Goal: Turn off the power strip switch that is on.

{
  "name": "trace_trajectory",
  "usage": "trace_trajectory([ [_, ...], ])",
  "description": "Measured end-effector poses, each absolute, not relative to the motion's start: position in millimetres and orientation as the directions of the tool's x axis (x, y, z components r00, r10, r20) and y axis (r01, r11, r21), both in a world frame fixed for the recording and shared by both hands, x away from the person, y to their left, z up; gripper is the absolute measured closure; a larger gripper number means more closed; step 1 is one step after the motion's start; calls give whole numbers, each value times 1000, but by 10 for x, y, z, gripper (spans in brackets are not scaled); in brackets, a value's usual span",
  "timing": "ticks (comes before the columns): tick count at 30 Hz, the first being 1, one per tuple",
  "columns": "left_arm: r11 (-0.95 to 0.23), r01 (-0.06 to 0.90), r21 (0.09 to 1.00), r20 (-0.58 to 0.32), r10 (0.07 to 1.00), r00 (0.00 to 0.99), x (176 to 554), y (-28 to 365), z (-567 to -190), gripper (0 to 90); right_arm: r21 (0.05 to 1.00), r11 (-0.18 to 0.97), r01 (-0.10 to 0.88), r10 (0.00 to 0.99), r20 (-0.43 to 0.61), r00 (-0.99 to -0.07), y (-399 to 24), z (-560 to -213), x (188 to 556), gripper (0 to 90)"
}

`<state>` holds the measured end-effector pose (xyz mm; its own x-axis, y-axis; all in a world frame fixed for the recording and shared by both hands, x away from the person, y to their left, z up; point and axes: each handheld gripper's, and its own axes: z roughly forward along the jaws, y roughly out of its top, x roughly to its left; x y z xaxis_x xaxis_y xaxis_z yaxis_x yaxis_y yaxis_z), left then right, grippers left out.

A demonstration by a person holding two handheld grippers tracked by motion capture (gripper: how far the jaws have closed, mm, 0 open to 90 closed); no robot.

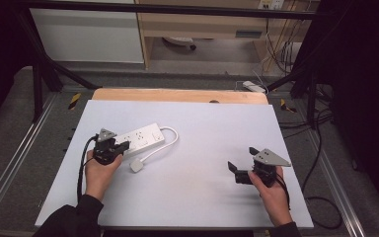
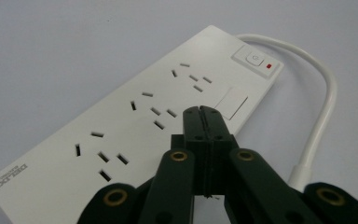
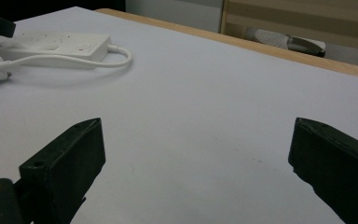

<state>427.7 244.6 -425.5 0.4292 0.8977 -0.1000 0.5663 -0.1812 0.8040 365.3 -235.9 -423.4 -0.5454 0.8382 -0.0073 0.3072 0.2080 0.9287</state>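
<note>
I saw a pale grey table (image 1: 207, 148) with a wooden strip (image 1: 177, 95) along its far edge. Beyond it stood a wooden shelf unit (image 1: 197, 24) and a white cabinet (image 1: 86, 34), with loose cables (image 1: 321, 197) on the grey floor (image 1: 10, 128).

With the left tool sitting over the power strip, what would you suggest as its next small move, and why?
Probably ease the left tool toward the switch at the cord end. Its jaws are shut together over the power strip, holding nothing, with the tip near the blank panel, short of the switch. The right tool waits open, well apart.
</note>
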Motion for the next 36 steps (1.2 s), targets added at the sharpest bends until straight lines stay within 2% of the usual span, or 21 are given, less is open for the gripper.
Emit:
trace_trajectory([
  [36,-201,584,786,-86,901,426,4298,2453,-4318,900,929,208,307,838,-8,-546,-2363,-4233,3650,41],
])
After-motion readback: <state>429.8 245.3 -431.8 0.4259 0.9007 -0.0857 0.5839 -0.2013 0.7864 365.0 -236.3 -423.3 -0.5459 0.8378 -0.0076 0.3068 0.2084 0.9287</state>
